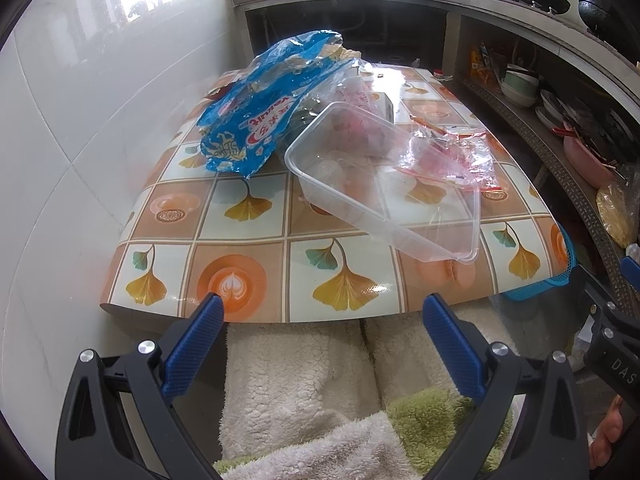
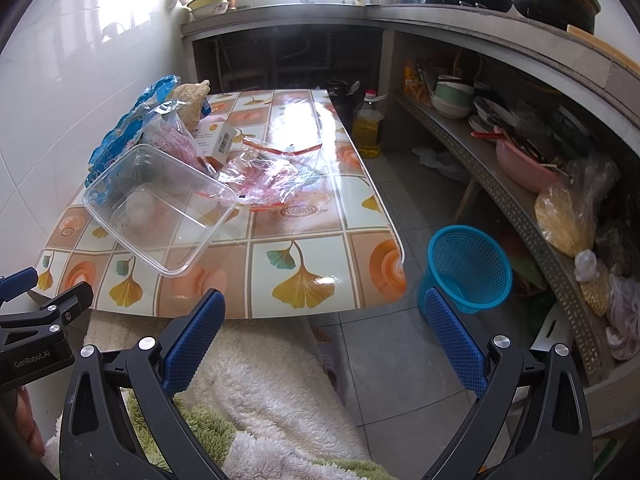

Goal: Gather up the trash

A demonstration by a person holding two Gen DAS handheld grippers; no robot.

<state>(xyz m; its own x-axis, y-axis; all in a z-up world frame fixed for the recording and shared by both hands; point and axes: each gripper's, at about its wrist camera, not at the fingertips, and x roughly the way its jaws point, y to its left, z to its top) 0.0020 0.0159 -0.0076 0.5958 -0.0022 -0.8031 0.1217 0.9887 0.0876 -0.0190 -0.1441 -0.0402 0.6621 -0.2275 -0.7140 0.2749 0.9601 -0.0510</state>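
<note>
**Both hand-held grippers released, trash sat on tabletop**

Left hand-held gripper (image 1: pixel 322 310) was spread wide, nothing between its blue pads, held at the near edge of the tabletop (image 1: pixel 256 280). Right hand-held gripper (image 2: pixel 324 308) was likewise spread and empty, hanging over the tabletop's near right corner and the floor.

Trash pile was on the tabletop's left half, toward the tiled wall:
- clear plastic container (image 1: pixel 380 184), tilted, its far end propped on the pile, near corner touching the tabletop
- blue snack bag (image 1: pixel 260 108), crumpled, behind and left of the container
- clear zip bag (image 1: pixel 448 152) with a red strip, just right of the container
- small white carton (image 2: pixel 218 140) with a barcode, behind the container

Blue mesh wastebasket (image 2: pixel 468 268) stood on the floor beside the tabletop's near right corner. A bottle of yellow oil (image 2: pixel 367 128) stood on the floor further back.
</note>
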